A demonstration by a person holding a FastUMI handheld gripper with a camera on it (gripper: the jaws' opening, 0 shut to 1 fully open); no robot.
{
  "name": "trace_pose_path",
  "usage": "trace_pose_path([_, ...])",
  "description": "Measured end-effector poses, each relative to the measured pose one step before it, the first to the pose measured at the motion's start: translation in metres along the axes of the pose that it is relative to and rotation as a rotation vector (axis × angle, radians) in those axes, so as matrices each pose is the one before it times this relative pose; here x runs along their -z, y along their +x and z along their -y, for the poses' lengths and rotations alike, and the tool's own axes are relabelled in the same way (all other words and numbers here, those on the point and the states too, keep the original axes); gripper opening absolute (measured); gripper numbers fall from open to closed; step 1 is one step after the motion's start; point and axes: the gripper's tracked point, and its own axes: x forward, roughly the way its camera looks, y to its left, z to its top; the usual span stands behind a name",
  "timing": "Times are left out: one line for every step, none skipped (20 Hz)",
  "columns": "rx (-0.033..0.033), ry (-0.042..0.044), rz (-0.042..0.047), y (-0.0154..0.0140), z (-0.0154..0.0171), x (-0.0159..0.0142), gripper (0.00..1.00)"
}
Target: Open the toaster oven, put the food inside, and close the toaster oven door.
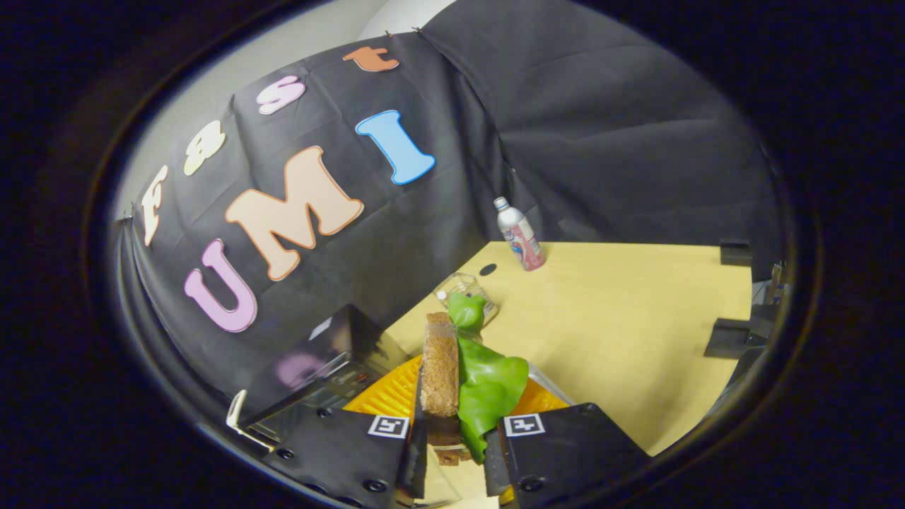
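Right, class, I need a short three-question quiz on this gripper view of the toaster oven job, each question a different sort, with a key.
1. True or false: the gripper is shut on the sandwich of brown bread and green lettuce.
2. Which thing stands farthest beyond the fingers on the wooden table? A. the bottle B. the orange tray C. the toaster oven
3. Fill in: under the held sandwich lies an orange ____.

Key: 1 true. 2 A. 3 tray.
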Motion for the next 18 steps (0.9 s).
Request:
trace_pose_path([-0.01008, 0.00437, -0.01363, -0.00548, -0.00821, 0.00903, 0.34])
trace_pose_path([-0.01321, 0.00446, -0.0173, -0.00671, -0.00909, 0.01154, 0.34])
trace_pose_path([-0.01478, 0.00372, -0.01909, -0.00509, -0.00963, 0.01205, 0.34])
trace_pose_path([-0.01711, 0.00148, -0.02149, -0.00487, -0.01094, 0.01279, 0.34])
trace_pose_path([-0.01847, 0.00248, -0.02157, -0.0045, -0.01138, 0.01397, 0.34])
trace_pose_path([-0.01871, 0.00286, -0.02225, -0.00388, -0.01084, 0.01441, 0.34])
trace_pose_path([-0.0208, 0.00315, -0.02158, -0.00098, -0.01108, 0.01228, 0.34])
trace_pose_path([-0.02264, 0.00593, -0.02356, -0.00146, -0.0119, 0.01439, 0.34])
trace_pose_path([-0.01966, 0.00387, -0.01837, 0.00481, -0.01127, 0.00779, 0.34])
trace_pose_path([-0.02157, 0.00227, -0.01669, -0.00226, -0.01, 0.01137, 0.34])
trace_pose_path([-0.01906, 0.00258, -0.01461, -0.00077, -0.00947, 0.00954, 0.34])
trace_pose_path([-0.01608, 0.00453, -0.01338, 0.00084, -0.00898, 0.00838, 0.34])
trace_pose_path([-0.01586, 0.00699, -0.0125, 0.00272, -0.00871, 0.00895, 0.34])
trace_pose_path([-0.01616, 0.00901, -0.01282, 0.00167, -0.00744, 0.00874, 0.34])
trace_pose_path([-0.01364, 0.01029, -0.01101, 0.0038, -0.00711, 0.00768, 0.34])
trace_pose_path([-0.014, 0.01349, -0.0078, 0.00383, -0.00627, 0.00659, 0.34])
trace_pose_path([-0.01381, 0.01704, -0.00567, 0.00464, -0.00588, 0.00564, 0.34])
trace_pose_path([-0.01304, 0.01684, -0.00532, 0.0021, -0.00692, 0.00878, 0.34])
